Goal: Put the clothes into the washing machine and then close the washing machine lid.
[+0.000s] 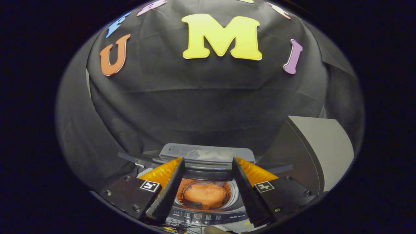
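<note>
Claw point(208, 190) spread wide, empty, hovering above washing machine point(208, 214). Clothes point(204, 196), orange bundle, already in drum, seen btwn the fingers, below. Lid point(206, 152) stands raised just beyond fingertips, straight ahead; closing it looks like next step.

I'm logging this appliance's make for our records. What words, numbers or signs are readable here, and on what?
Control panel of the washing machine: small print and symbols, too small to read.
Brand mark on that panel: blurred, not readable.
Square markers on the gripper: coded patterns, no words.
The gripper is open, with the orange clothes in the drum between its fingers.
</note>
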Available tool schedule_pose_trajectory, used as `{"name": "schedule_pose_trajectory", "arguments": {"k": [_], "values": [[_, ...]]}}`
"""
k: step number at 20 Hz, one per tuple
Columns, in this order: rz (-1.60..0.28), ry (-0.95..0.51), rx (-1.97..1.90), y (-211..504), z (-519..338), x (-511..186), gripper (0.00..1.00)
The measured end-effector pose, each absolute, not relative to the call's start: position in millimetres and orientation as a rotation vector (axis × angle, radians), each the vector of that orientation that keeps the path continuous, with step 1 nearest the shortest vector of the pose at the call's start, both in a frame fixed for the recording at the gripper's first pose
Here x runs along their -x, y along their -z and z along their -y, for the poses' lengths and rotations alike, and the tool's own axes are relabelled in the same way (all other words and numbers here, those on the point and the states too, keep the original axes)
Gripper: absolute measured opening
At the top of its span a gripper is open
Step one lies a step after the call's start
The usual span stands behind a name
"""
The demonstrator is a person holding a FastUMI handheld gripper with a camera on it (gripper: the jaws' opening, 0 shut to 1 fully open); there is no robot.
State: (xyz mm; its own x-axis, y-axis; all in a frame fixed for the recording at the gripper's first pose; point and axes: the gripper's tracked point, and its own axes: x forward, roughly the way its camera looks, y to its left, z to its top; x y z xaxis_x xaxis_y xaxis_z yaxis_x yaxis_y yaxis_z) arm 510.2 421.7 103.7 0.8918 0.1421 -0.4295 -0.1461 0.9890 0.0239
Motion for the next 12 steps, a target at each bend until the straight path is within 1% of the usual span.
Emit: {"name": "schedule_pose_trajectory", "arguments": {"k": [6, 12], "values": [[-0.508, -0.150, 0.034, -75, -415, -492, 0.91], [-0.516, -0.143, 0.024, -76, -401, -476, 0.91]]}}
